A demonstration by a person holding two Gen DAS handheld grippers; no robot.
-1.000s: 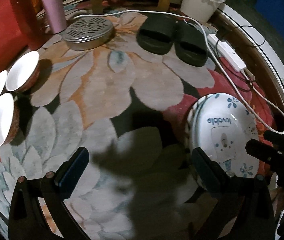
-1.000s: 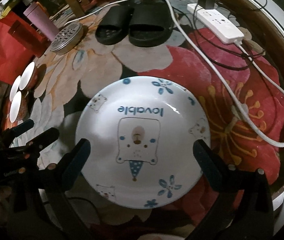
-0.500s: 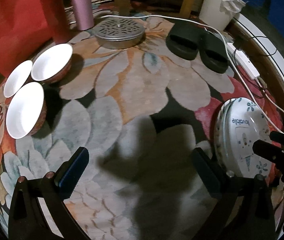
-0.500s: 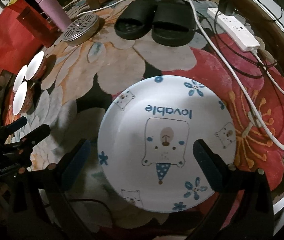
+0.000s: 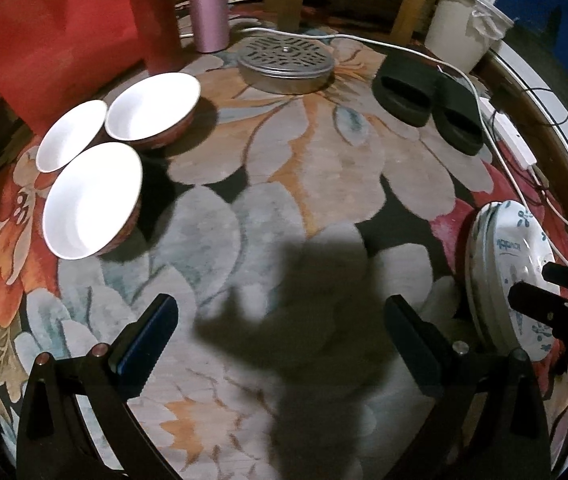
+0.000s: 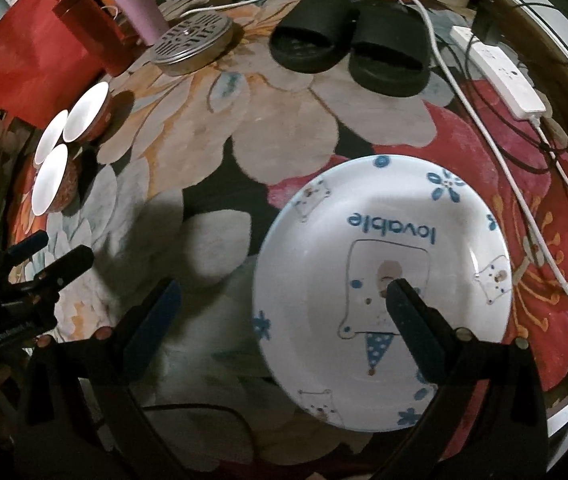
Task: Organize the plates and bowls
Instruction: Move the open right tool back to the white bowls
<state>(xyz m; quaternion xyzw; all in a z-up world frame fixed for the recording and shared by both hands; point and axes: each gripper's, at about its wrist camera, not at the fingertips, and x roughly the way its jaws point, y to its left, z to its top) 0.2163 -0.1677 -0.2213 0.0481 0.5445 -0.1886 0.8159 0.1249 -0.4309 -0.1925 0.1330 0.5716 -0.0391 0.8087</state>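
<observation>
The white plate (image 6: pixel 380 292), printed with a bear and the word "lovable", lies on the flowered rug (image 5: pixel 324 184) near its right edge; from the left wrist view it looks like the top of a small stack, though the edges blur together. The right gripper (image 6: pixel 279 312) hangs over it with its fingers (image 6: pixel 408 312) spread wide, holding nothing, one finger covering the plate's middle. Three white bowls (image 5: pixel 91 200) with red outsides cluster at the rug's left edge, touching or nearly so. The left gripper (image 5: pixel 279 332) hovers wide apart and empty above bare rug. Toward the far edge sit a perforated metal lid (image 5: pixel 286 64), black slippers (image 5: pixel 428 100), a pink tumbler (image 5: pixel 207 8) and a white cable (image 6: pixel 496 140) to a power strip (image 6: pixel 500 76). Dim light hides the plate's near rim.
</observation>
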